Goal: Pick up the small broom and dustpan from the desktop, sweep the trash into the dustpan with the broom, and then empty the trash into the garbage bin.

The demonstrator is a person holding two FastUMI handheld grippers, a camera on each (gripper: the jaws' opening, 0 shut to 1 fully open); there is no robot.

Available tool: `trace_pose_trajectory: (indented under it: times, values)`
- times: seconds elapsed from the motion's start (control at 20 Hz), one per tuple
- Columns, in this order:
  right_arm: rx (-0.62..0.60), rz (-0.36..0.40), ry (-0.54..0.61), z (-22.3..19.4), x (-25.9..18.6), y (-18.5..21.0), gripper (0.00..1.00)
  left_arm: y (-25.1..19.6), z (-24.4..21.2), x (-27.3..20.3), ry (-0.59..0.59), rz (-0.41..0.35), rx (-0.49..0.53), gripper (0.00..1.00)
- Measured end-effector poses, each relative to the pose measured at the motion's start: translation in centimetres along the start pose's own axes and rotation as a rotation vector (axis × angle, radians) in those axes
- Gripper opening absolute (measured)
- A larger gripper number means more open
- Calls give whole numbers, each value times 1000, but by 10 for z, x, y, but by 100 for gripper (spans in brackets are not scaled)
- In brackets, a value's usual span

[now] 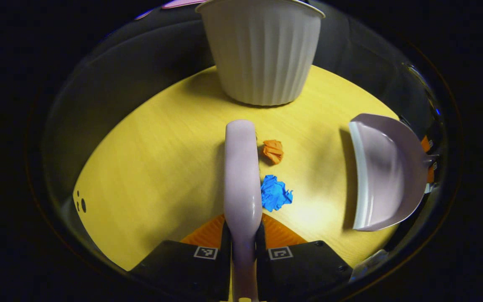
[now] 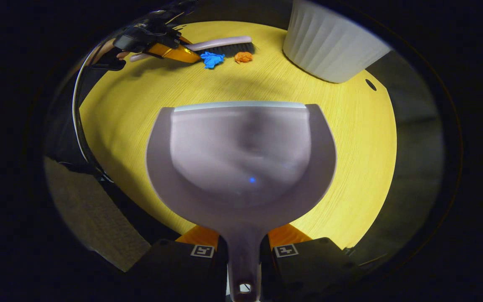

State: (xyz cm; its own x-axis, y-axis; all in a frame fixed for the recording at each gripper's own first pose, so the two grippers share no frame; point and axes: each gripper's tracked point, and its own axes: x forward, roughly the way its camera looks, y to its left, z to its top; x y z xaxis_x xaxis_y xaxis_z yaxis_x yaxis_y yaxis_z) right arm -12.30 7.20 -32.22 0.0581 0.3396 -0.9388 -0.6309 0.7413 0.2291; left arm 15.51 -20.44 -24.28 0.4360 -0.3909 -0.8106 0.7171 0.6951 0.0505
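Left gripper view: left claw (image 1: 243,241) clamps broom (image 1: 241,176); dustpan (image 1: 386,172) apart.

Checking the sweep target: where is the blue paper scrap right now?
In the left gripper view the blue paper scrap lies on the yellow table, just right of the broom, below the orange scrap.

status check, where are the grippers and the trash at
Left gripper shut on broom; right gripper shut on dustpan. Blue paper wad and orange paper wad beside broom, unswept. Path to dustpan open; bin beyond.
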Motion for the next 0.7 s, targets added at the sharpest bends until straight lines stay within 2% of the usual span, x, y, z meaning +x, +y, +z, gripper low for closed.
trace_pose_trajectory:
  times: [0.05, 0.15, 0.3, 0.35, 0.4, 0.5, 0.55, 0.6, 0.65, 0.7]
  values:
    - [-9, -1, -1, 0, -1, -1, 32, -8, 1, 1, -2, -27, 1, 27]
    - [-21, -4, 4, -1, -1, -3, 32, -21, 4, 3, -8, -81, 0, 31]
    - [-18, 1, 7, -1, -1, -2, 32, -55, 7, -3, -2, -183, -15, 29]
    - [-15, 5, 7, -1, -1, -1, 37, -66, 8, -7, 0, -224, -25, 27]
    - [-13, 9, 8, -2, -1, -1, 32, -71, 8, -10, 3, -257, -34, 29]
    - [-16, 8, 14, -2, -1, -2, 32, -78, 10, -14, 9, -297, -49, 29]
    - [-9, 13, 9, 0, -4, -1, 37, -85, 14, -18, 10, -322, -69, 29]
    - [9, 22, 7, 1, -2, 0, 32, -90, 15, -22, 10, -349, -90, 29]
    - [26, 26, 3, 4, 0, -2, 37, -98, 16, -26, 12, -380, -114, 29]
    - [35, 27, -6, 8, 4, -4, 37, -108, 15, -28, 13, -410, -132, 29]
